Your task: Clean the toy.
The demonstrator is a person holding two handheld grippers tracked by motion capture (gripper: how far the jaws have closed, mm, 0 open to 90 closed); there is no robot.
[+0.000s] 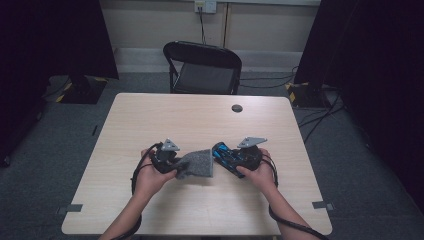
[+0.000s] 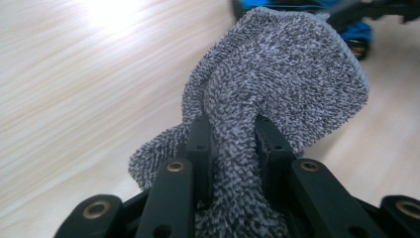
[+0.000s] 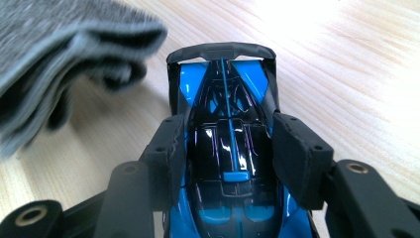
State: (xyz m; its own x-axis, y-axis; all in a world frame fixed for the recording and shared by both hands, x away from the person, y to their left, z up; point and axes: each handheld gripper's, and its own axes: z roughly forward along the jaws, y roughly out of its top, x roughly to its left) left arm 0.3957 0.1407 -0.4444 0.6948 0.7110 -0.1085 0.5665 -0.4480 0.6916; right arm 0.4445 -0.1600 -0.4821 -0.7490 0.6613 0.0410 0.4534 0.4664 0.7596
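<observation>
Light wood-grain table (image 1: 165, 112), rectangular with rounded corners, seen from the person's side. A small dark round disc (image 1: 237, 108) is set in the top near the far edge, right of centre. Grey tape tabs mark the near left corner (image 1: 70, 208) and the right edge near the near right corner (image 1: 323, 205). A grey knitted cloth (image 1: 197, 165) reaches the top near the middle, toward the near edge; whether it rests there cannot be told.

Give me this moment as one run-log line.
left tool: shut on grey cloth | right tool: shut on blue toy car | cloth beside car above table
</observation>
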